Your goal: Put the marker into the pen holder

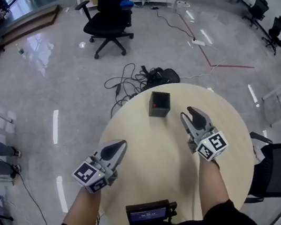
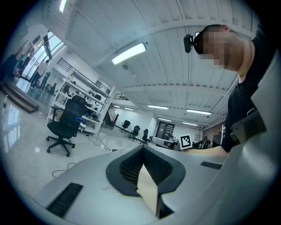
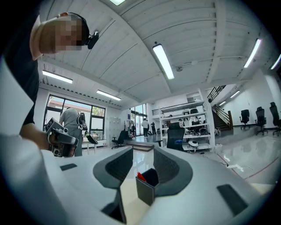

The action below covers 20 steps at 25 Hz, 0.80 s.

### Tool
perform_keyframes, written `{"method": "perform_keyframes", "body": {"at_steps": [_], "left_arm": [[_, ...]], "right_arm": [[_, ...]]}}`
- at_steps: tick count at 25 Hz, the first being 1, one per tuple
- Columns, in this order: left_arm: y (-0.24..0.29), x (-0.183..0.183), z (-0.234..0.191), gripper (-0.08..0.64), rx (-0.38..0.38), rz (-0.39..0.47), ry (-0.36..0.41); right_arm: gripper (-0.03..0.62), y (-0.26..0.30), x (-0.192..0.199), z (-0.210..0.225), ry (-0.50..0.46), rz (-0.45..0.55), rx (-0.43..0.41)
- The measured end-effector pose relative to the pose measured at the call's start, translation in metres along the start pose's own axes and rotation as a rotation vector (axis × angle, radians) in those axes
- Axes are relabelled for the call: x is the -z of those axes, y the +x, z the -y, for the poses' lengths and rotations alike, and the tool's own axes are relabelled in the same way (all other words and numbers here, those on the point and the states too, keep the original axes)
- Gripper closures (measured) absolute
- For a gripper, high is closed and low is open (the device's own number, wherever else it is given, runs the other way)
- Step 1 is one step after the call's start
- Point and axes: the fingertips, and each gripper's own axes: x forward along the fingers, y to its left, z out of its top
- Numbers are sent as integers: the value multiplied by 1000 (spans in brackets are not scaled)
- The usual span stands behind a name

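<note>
The right tongs (image 1: 188, 112) stand wide with nothing between them, hovering over the desk (image 1: 157, 181) just on the near right side of the holder (image 1: 159, 103) and apart from it; in the right gripper view (image 3: 142, 154) the holder (image 3: 147, 190) shows through the gap beyond the tips, touched by neither pad. The marker (image 1: 154, 105) is inside the holder, its red end (image 3: 140, 177) showing at the rim, so the drop itself looks done and the step in hand is, by my reading, getting clear without undoing it. To do that well, hold the right tongs wide and draw them straight back from the holder rather than sweeping sideways, since a light, narrow box like this would probably slide or tip if a jaw caught its wall. Lifting a little before pulling back would guard against snagging the rim or the marker's end. The left tongs (image 1: 124, 143) are closed tip to tip on nothing (image 2: 142, 147), well to the near left of the holder, and are best left out there, away from it. A last look from above that the marker sits down in the holder, not leaning out over an edge, would settle the job.
</note>
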Motion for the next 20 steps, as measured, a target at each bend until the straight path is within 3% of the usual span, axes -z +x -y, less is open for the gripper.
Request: {"method": "perform_keyframes", "body": {"at_steps": [9, 15, 17, 20], "left_arm": [[-27, -49, 81, 569, -4, 44, 60], [-37, -80, 147, 569, 80, 79, 108], [-40, -87, 169, 569, 109, 75, 128], [-40, -99, 205, 569, 175, 82, 150]], "right_arm": [[466, -98, -74, -22, -15, 24, 27], [470, -187, -123, -49, -73, 0, 63], [554, -221, -139, -58, -74, 6, 94], [589, -276, -169, -70, -56, 44, 143]]}}
